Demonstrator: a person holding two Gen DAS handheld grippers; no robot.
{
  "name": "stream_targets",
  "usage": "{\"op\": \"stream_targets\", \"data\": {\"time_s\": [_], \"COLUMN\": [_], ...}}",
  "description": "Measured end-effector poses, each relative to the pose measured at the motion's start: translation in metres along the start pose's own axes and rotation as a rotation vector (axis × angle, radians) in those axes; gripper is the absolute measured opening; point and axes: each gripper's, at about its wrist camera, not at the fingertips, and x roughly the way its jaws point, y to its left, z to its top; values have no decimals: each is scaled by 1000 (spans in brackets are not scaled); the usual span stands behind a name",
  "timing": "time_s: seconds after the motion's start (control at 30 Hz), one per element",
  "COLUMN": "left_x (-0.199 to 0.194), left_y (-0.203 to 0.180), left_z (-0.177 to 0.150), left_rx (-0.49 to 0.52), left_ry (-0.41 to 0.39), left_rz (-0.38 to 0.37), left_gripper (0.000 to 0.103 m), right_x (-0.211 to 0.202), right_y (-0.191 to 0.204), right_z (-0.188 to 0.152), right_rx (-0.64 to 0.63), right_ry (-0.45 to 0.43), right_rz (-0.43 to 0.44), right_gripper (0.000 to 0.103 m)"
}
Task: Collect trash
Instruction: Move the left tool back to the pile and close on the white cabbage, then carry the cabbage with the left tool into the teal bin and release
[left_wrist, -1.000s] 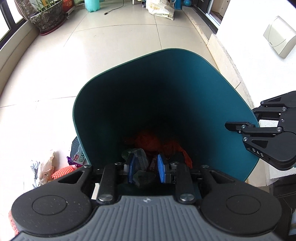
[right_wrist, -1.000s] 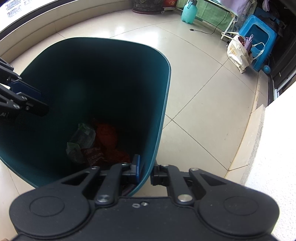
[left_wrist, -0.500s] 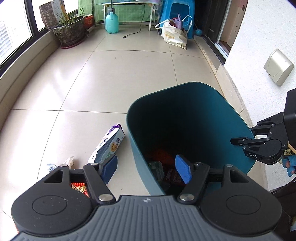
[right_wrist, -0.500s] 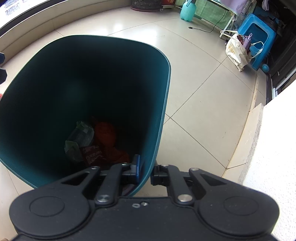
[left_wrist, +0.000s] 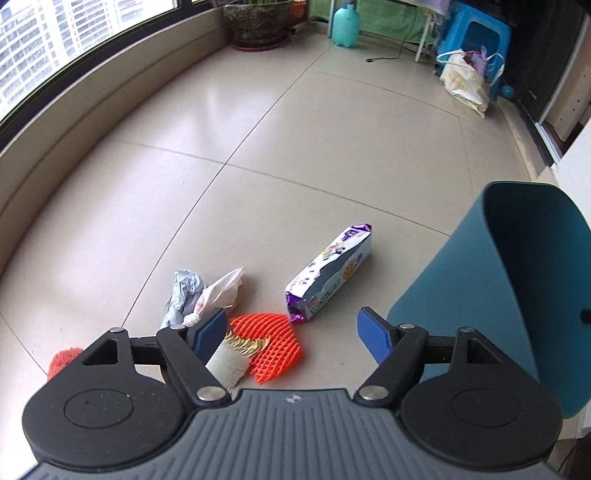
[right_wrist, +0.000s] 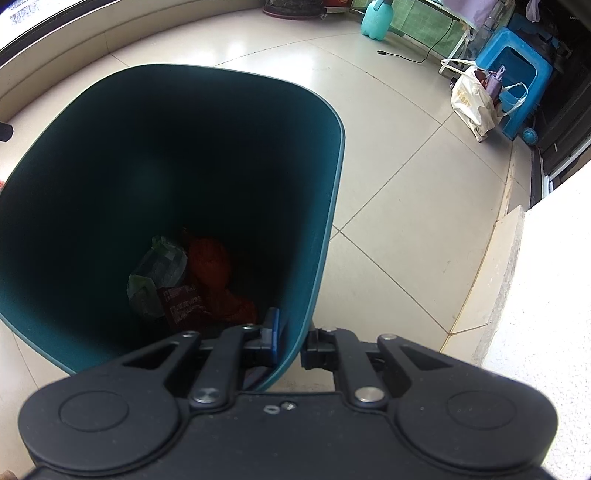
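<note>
My left gripper (left_wrist: 291, 330) hangs over litter on the floor, its jaws opening with nothing held between them. Below it lie an orange foam net (left_wrist: 271, 341), a white paper cup liner (left_wrist: 231, 360), a crumpled white and grey wrapper (left_wrist: 201, 295) and a purple snack packet (left_wrist: 330, 275). Another orange net (left_wrist: 62, 362) peeks out at the left. The teal bin (left_wrist: 517, 295) stands to the right. My right gripper (right_wrist: 291, 341) is shut on the near wall of the teal bin (right_wrist: 325, 229). Inside lie a green wrapper (right_wrist: 157, 273), an orange net (right_wrist: 214, 273) and a dark red packet (right_wrist: 183, 301).
Tiled floor stretches ahead. A plant pot (left_wrist: 258, 24), a teal spray bottle (left_wrist: 345, 26), a blue stool (left_wrist: 476, 40) and a white shopping bag (left_wrist: 463, 83) stand at the far end. A low window ledge (left_wrist: 74, 110) runs on the left, a white wall (right_wrist: 546, 277) on the right.
My left gripper has swung out of the bin to the left, over the floor litter, and its jaws have spread wide. The green wrapper it held now lies in the bin. The right gripper has not moved.
</note>
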Motion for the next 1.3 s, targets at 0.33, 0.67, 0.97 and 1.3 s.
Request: {"op": "stream_targets", "data": {"time_s": [0.33, 0.67, 0.97, 1.3], "left_x": [122, 203, 235, 230], "left_y": [73, 124, 125, 124], "left_z": [-25, -44, -57, -65], "left_rx": [-237, -534, -659, -637], "left_ry": [257, 349, 370, 341], "left_rz": [63, 116, 155, 147], "left_gripper": [77, 77, 77, 68], "right_x": [2, 3, 4, 4], "right_y": [4, 10, 14, 15], "right_z": [2, 5, 8, 8], "right_rx": [-9, -38, -54, -46], "right_ry": [12, 31, 44, 39], "right_rz": [-13, -31, -38, -43], "right_gripper": [10, 11, 11, 11]}}
